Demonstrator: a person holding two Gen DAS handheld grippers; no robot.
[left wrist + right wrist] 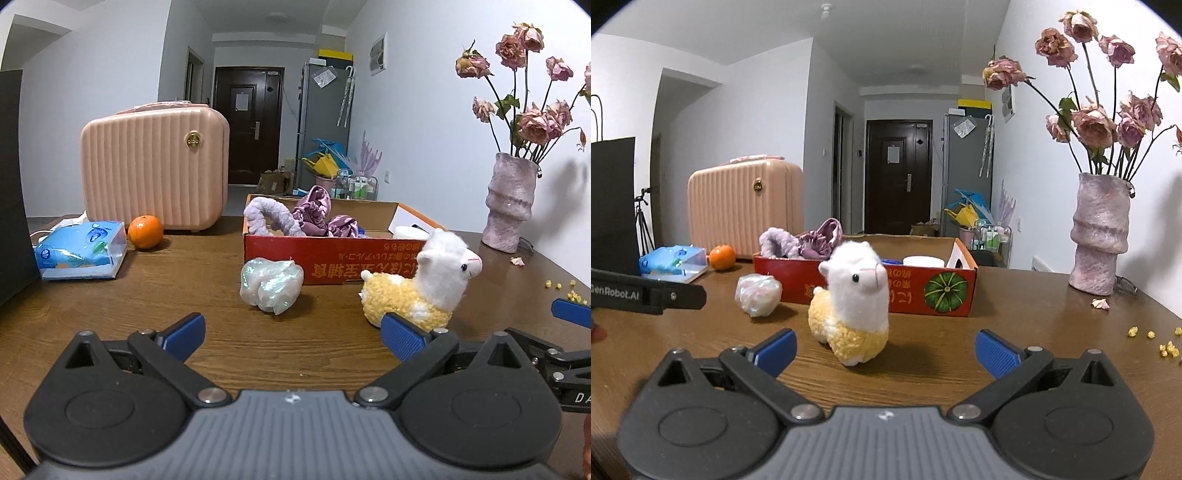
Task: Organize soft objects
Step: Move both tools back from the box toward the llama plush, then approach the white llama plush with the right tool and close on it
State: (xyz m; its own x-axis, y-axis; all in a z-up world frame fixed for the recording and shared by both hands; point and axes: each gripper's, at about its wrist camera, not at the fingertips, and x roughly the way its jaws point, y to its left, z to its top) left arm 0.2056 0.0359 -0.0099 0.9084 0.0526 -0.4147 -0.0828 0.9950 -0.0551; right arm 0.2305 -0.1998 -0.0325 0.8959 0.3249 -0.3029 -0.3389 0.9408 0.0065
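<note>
White walls and ceiling. Dark door (898,173) closes the hallway end; grey fridge (967,166) stands right of it. Brown wooden worktop (1034,314) in foreground. Ceiling lamp (918,68) unlit.

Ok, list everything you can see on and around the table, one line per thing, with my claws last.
alpaca plush: 1, white and yellow, upright on table before the box
iridescent bundle: 1, pearly white, on table left of the alpaca
cardboard box: 1, red, mid-table
headband: 1, lilac, fuzzy, in box
satin cloth: 1, purple, in box
white round item: 1, in box
orange: 1, by the case
tissue pack: 1, blue, table's left
small case: 1, pink, ribbed, behind orange
vase: 1, mauve, holding dried pink roses, right
left claw: open, empty
right claw: open, facing alpaca
</note>
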